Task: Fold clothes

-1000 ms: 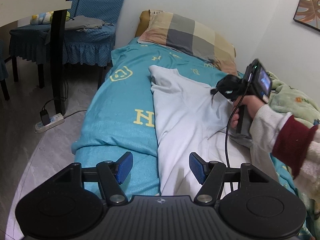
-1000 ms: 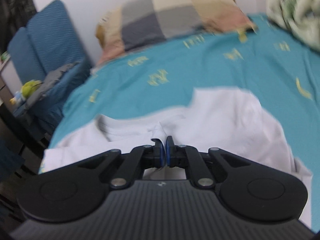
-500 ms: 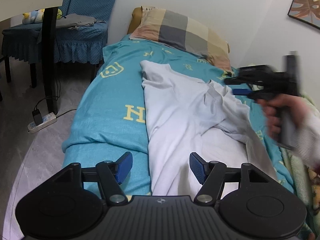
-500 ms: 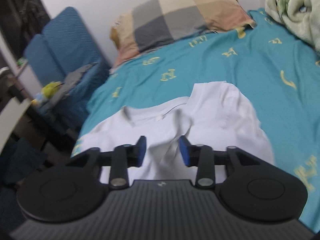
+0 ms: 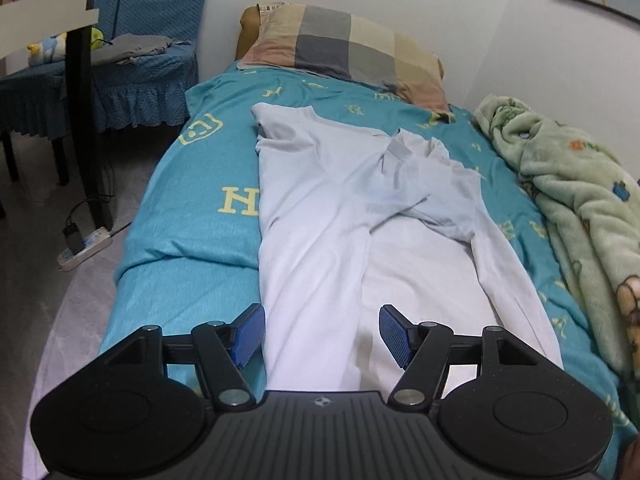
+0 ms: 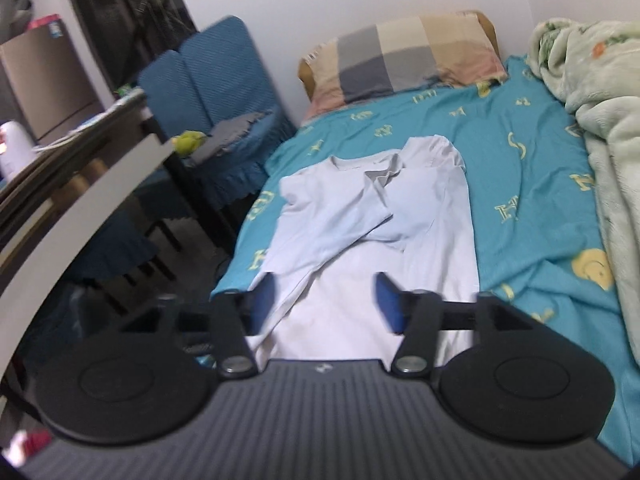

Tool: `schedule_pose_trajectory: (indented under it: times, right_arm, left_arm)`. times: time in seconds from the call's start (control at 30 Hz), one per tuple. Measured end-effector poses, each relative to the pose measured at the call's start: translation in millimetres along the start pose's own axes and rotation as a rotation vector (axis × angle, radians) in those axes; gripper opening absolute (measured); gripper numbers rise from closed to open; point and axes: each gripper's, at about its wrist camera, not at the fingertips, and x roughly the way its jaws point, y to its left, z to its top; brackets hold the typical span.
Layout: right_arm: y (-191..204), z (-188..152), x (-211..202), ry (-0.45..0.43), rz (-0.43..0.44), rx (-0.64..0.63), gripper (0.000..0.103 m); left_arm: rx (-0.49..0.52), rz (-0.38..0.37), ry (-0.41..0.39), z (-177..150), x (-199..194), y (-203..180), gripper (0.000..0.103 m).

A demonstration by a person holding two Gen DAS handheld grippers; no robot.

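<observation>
Released a second ago, the sleeve now lies across the white shirt on the bed; right gripper has withdrawn, jaws just opened (empty). Left gripper jaws apart; side folds remain.

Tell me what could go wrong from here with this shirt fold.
1. The shirt lies at the bed's left edge; in the right wrist view its lower corner seems to hang over, so a tug may slide it off.
2. The sleeve just folded across is crumpled and skewed; folding over it may lock in creases.
3. Both tongs, left and right, are open, the right having just been opening with nothing between them, so nothing pins the fold.
</observation>
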Motion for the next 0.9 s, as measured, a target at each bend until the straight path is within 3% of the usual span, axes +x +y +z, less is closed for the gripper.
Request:
schedule_pose_trajectory:
  times: [0.1, 0.13, 0.23, 0.37, 0.6, 0.77, 0.9]
  right_arm:
    - [0.1, -16.9, -21.4, -0.023, 0.002, -0.047, 0.068]
    - [-1.8, -20.5, -25.3, -0.023, 0.004, -0.058, 0.077]
    - [-12.1, -25.6, -30.2, -0.013, 0.014, -0.035, 0.086]
    - [-21.7, -26.2, -29.4, -0.005, 0.04, -0.021, 0.086]
    - [-35.2, -28.0, -27.9, 0.026, 0.068, 0.024, 0.086]
    - [-47.7, -27.6, -27.0, 0.052, 0.073, 0.096, 0.086]
    - [-59.0, -27.6, -23.4, 0.075, 0.076, 0.17, 0.086]
  left_arm:
    - [-0.006, -0.019, 0.016, -13.3, -10.5, -9.9, 0.068]
    - [0.008, -0.006, 0.023, -17.0, -13.7, -13.9, 0.068]
    - [0.037, 0.029, 0.014, -24.5, -28.0, -24.0, 0.07]
    - [0.059, 0.062, -0.012, -28.3, -47.5, -30.3, 0.078]
    - [0.041, 0.104, 0.101, -26.5, -59.7, -15.3, 0.078]
    - [0.058, 0.107, 0.238, -26.5, -66.4, -2.8, 0.078]
    - [-0.007, 0.122, 0.334, -30.3, -73.6, 17.2, 0.078]
